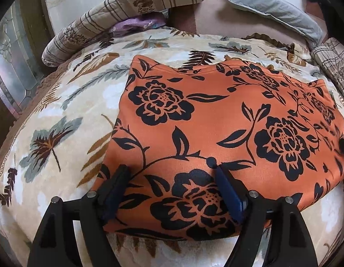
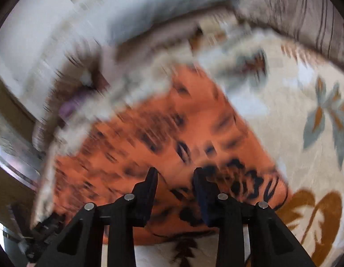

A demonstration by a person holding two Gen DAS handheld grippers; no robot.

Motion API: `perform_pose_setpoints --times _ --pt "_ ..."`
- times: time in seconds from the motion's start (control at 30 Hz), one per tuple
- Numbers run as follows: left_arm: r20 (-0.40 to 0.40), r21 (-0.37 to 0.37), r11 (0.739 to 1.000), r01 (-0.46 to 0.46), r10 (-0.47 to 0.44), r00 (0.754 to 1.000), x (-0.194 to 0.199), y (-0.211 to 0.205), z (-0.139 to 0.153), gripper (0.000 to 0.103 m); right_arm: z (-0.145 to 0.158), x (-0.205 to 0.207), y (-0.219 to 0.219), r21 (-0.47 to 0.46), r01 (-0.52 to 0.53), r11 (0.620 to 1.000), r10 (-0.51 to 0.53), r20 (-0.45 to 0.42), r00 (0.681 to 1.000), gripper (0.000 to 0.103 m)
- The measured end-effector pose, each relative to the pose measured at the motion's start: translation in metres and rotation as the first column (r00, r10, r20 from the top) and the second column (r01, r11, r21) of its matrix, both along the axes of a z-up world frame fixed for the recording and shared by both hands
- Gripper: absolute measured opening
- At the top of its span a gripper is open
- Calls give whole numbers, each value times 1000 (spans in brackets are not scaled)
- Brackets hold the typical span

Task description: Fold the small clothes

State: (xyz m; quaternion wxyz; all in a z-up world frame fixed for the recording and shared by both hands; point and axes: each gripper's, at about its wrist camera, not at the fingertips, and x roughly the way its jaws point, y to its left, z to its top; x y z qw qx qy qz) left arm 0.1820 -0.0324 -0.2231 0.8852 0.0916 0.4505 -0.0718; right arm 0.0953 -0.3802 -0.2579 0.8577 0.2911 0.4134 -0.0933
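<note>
One orange garment (image 1: 216, 133) — two claws.

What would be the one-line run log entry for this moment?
garment: orange floral cloth flat on blanket | left gripper: open over near edge | right gripper: open, over cloth

I count one orange flowered cloth (image 1: 216, 122) lying on one leaf-print blanket (image 1: 67, 115). Two grippers: my left gripper (image 1: 172, 178) and my right gripper (image 2: 175, 178). At twelve o'clock I count one striped pillow (image 1: 127, 6), one grey pillow (image 1: 272, 6) and one purple cloth (image 1: 136, 25).
</note>
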Motion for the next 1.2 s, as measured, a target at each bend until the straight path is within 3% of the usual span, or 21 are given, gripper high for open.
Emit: perform_pose_setpoints --times 0.07,0.13,0.2,0.3,0.43,0.5,0.57,0.63,0.67,0.77,0.87,0.93,1.03,1.17,1.2 --pt "-35 8 1000 6 -5 999 2 0 6 81 9 0 0 -2 1 1000 -1 16 1000 38" --pt "-12 -34 999 -2 2 1000 2 7 18 81 17 -1 1 -7 -1 1000 1 42 999 38" --pt "30 -70 997 -46 48 998 6 20 29 87 24 2 -2 13 -3 1000 2 64 998 38" --pt "-14 -43 991 -127 127 992 24 36 24 90 38 25 -11 2 14 1000 -14 92 996 38" --pt "-108 11 991 -133 134 985 42 38 1 91 50 87 -22 -41 7 999 -5 46 999 38" --pt "-114 -9 991 -131 129 985 46 39 -1 95 43 124 -31 -39 3 999 -3 -16 1000 38" --pt "-145 -40 990 -139 132 981 53 45 -7 103 18 160 -41 -94 28 995 -41 -143 989 38" --pt "-181 -125 978 -169 145 973 58 56 -15 103 -3 179 -45 -115 0 993 -24 -211 977 38" --pt "-171 -126 979 -162 140 975 58 57 -14 103 3 181 -42 -153 9 988 -36 -176 984 38" --pt "-107 -101 988 -116 106 989 49 51 -15 103 16 189 -24 -209 2 978 -43 -196 980 39" --pt "-94 -125 986 -108 97 991 47 54 -16 103 40 195 27 -186 -129 974 109 -118 987 39" --pt "-84 -127 987 -102 92 992 44 55 -16 103 52 206 83 -128 -286 950 280 -67 958 39" --pt "-75 -133 987 -94 84 994 41 56 -17 103 59 224 167 -70 -495 866 494 -32 869 39" --pt "-65 -141 988 -61 52 996 40 58 -16 103 42 250 255 12 -641 767 641 -56 766 39" --pt "-59 -140 989 -53 45 997 39 58 -16 103 36 253 266 4 -651 759 649 -81 756 39"
